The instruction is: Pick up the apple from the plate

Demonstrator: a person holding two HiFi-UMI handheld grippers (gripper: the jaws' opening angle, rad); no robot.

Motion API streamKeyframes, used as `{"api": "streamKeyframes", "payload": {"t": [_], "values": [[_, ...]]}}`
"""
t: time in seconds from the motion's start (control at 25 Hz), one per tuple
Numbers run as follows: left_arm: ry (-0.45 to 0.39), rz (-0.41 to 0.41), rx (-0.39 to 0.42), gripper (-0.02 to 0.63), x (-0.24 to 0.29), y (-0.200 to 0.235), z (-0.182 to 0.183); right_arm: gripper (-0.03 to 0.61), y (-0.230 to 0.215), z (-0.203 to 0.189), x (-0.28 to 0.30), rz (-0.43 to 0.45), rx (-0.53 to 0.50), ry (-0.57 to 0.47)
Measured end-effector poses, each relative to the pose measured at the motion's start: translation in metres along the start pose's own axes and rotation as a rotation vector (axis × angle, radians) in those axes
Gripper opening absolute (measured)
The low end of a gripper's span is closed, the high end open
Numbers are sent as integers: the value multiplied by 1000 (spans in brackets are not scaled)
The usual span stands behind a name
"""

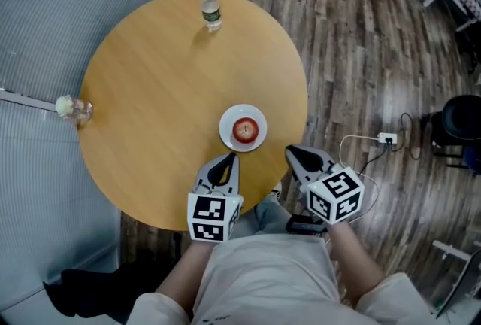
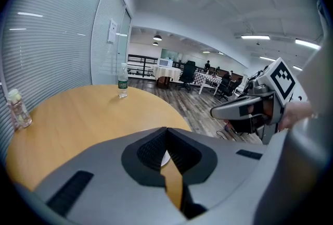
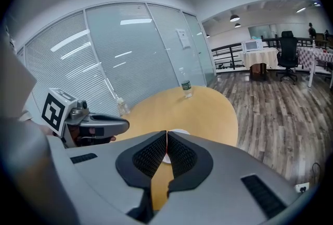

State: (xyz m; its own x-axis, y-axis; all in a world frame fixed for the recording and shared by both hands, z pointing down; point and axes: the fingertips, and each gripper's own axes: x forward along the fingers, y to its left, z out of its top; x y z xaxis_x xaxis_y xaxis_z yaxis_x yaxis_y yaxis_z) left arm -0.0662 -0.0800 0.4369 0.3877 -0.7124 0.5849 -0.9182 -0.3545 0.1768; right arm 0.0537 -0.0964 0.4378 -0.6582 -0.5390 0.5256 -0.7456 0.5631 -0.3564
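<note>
Round table point(image 1: 150, 90) holds the plate point(image 1: 225, 128); the apple point(image 1: 244, 130) sits dimple-up on it; your left gripper point(image 1: 229, 159) and right gripper point(image 1: 291, 153) are closed, empty.

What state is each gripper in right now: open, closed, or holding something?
Left gripper: closed, holding nothing.
Right gripper: closed, holding nothing.

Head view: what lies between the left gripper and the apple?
Between left gripper and apple: only bare table and the plate's rim, in the head view.
</note>
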Motion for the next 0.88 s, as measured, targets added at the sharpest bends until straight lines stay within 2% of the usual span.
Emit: {"api": "streamKeyframes", "payload": {"t": [0.32,0.88], "values": [[13,5,-22,2,23,15,-7,31,-8,-7,19,8,11,29],[41,7,-1,2,52,23,-20,31,-21,-24,42,3,39,63]]}}
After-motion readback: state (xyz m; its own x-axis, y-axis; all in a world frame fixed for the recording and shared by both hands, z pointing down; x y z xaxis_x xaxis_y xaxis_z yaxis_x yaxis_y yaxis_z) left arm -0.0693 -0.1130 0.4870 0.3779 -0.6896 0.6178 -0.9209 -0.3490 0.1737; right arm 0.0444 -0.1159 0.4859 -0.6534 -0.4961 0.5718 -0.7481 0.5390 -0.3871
